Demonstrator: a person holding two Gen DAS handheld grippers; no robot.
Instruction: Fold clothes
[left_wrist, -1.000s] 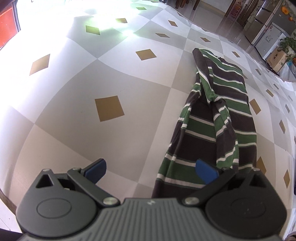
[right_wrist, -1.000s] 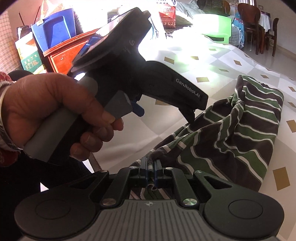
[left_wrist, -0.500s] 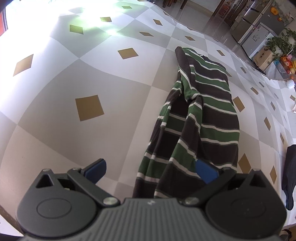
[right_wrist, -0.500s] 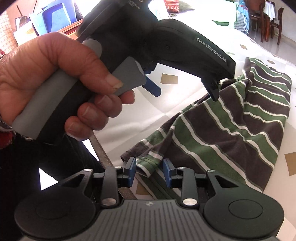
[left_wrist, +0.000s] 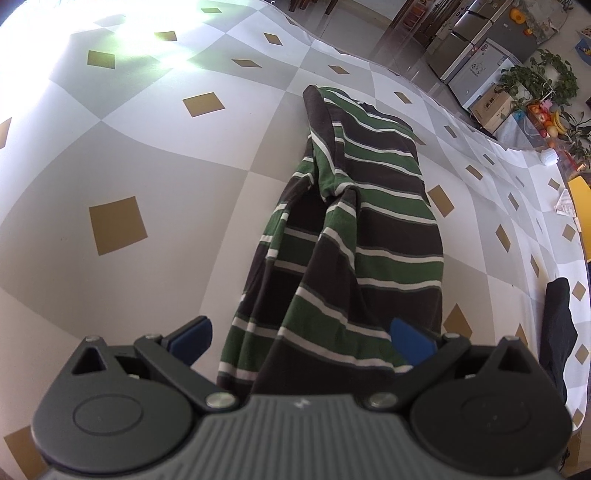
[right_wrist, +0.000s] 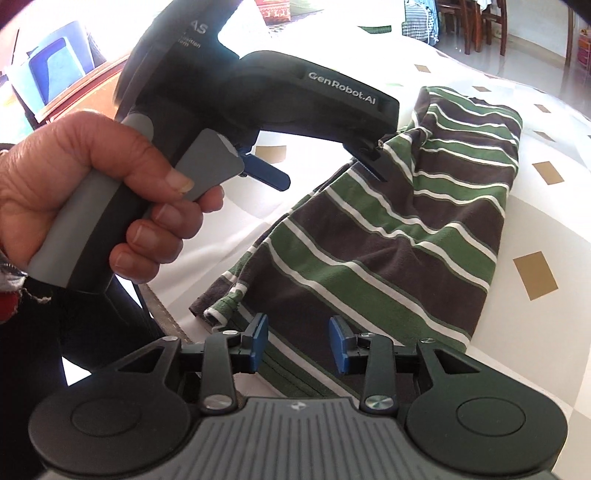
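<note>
A shirt (left_wrist: 373, 236) striped in green, dark brown and white lies bunched in a long strip on the checked tablecloth (left_wrist: 147, 147). My left gripper (left_wrist: 301, 341) hangs open above the shirt's near end, which lies between the wide-spread blue pads without touching them. In the right wrist view the same shirt (right_wrist: 424, 229) spreads to the right, its hem near the table's edge. My right gripper (right_wrist: 298, 345) is opening, and the hem lies loose below its parted pads. A hand (right_wrist: 92, 195) holds the left gripper (right_wrist: 321, 168) just above the shirt.
A dark garment (left_wrist: 557, 325) lies at the table's right edge. Fridges, boxes and plants (left_wrist: 535, 81) stand beyond the far right corner. Wooden chairs (right_wrist: 476, 22) stand at the back. The table's near edge (right_wrist: 162, 314) runs just left of the hem.
My right gripper went from shut on the shirt's hem to parted, and the hem now lies on the table. My left gripper shifted so the shirt sits between its fingers.
</note>
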